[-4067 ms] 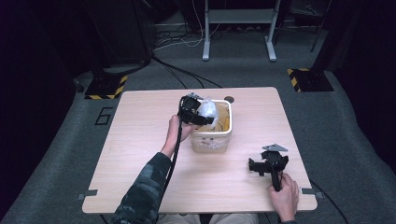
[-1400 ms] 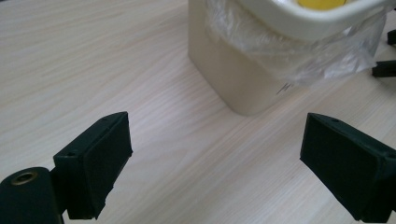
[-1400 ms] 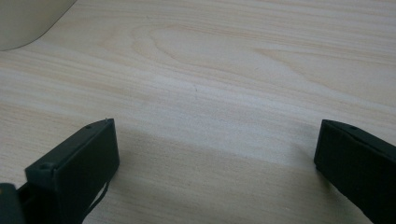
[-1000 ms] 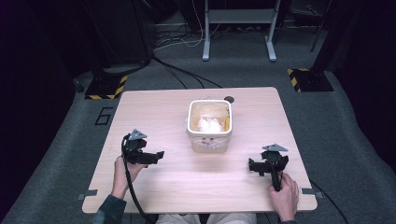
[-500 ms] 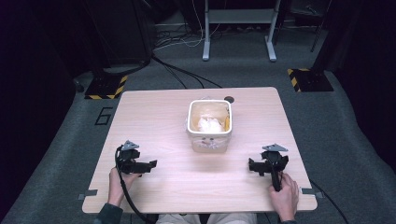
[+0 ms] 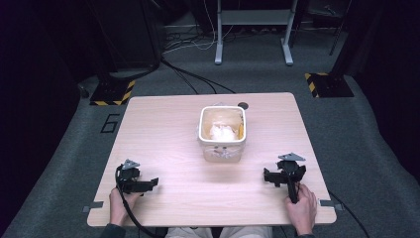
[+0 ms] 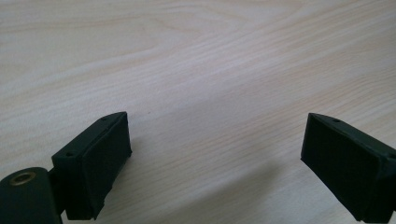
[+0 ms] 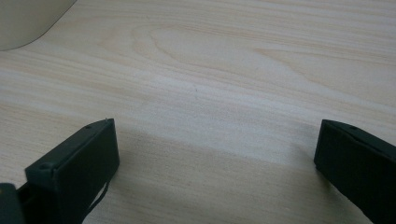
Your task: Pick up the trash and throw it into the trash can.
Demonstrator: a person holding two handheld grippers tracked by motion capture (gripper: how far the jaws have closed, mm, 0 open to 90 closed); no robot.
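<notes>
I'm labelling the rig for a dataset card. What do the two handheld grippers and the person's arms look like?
Both the left gripper and the right gripper are black, each topped by a grey three-cornered plate. Their jaws are flat, rectangular black blocks with small screw holes along the edges. A black cable trails from the left one. A dark sleeve cuff shows at the left wrist.

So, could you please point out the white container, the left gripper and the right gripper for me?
white container (image 6: 222, 149), high view, on its front wall.
left gripper (image 6: 153, 183), high view, midway between its fingertips, near the table's left front corner.
right gripper (image 6: 268, 177), high view, midway between its fingertips, near the right front edge.
</notes>
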